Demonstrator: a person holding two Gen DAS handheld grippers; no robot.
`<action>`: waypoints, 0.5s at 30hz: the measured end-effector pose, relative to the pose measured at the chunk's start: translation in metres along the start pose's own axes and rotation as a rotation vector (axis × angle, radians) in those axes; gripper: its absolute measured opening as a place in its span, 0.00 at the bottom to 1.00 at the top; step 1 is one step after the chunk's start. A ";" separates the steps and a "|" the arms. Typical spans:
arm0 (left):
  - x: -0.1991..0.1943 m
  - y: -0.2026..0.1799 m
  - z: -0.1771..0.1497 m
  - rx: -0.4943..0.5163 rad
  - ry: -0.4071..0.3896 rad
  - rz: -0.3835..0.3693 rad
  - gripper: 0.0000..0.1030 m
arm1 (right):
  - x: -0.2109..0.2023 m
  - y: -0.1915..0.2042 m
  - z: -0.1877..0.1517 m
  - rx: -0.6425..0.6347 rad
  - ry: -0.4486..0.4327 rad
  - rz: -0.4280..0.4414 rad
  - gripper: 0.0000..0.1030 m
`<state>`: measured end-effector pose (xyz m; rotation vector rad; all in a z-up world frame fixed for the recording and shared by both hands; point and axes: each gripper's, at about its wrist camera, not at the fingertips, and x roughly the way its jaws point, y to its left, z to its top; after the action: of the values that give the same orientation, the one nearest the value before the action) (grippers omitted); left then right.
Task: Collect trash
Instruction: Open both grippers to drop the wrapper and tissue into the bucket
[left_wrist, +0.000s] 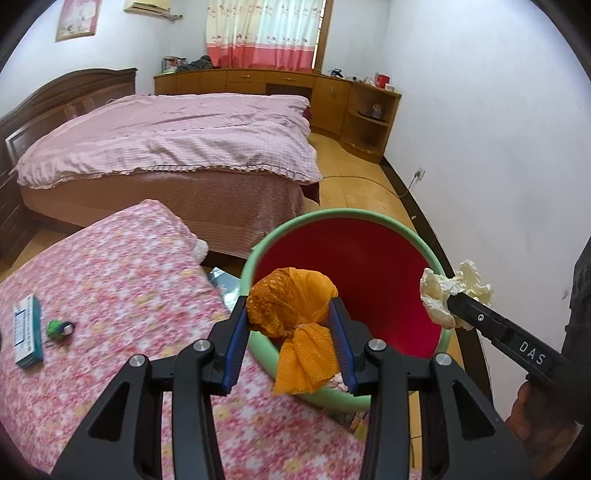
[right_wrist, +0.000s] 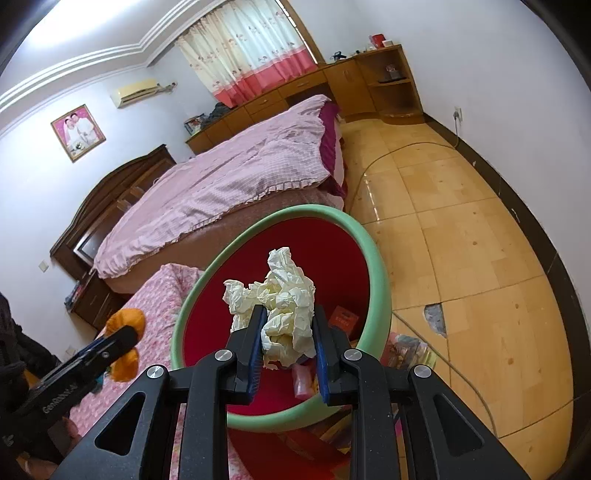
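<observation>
My left gripper (left_wrist: 291, 325) is shut on a crumpled orange wrapper (left_wrist: 295, 314) and holds it over the near rim of a bin with a green rim (left_wrist: 258, 254) and a red inside. My right gripper (right_wrist: 288, 332) is shut on a ball of crumpled white paper (right_wrist: 284, 302) above the bin's opening (right_wrist: 373, 251). In the left wrist view the right gripper (left_wrist: 452, 306) holds the paper (left_wrist: 439, 295) at the bin's right rim. In the right wrist view the left gripper (right_wrist: 122, 338) with the orange wrapper (right_wrist: 125, 321) is at the left. Trash lies at the bin's bottom (right_wrist: 343, 317).
A table with a pink floral cloth (left_wrist: 110, 288) stands left of the bin, with a white and teal box (left_wrist: 27, 334) and a small green object (left_wrist: 57, 326) on it. A bed with a pink cover (left_wrist: 166, 136) lies behind. Tiled floor (right_wrist: 461, 229) spreads to the right.
</observation>
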<state>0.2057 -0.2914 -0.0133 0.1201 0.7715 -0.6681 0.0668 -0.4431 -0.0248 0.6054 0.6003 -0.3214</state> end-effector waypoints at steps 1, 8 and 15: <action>0.003 -0.001 0.000 0.003 0.004 -0.002 0.42 | 0.002 0.000 0.000 0.000 0.001 -0.001 0.23; 0.030 0.001 -0.001 -0.016 0.054 -0.035 0.44 | 0.015 -0.002 0.001 0.001 0.011 0.006 0.24; 0.035 0.000 -0.001 -0.018 0.047 -0.045 0.52 | 0.022 0.000 0.003 -0.002 0.006 0.015 0.27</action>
<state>0.2230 -0.3088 -0.0379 0.1026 0.8272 -0.7027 0.0851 -0.4477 -0.0361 0.6087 0.6020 -0.3046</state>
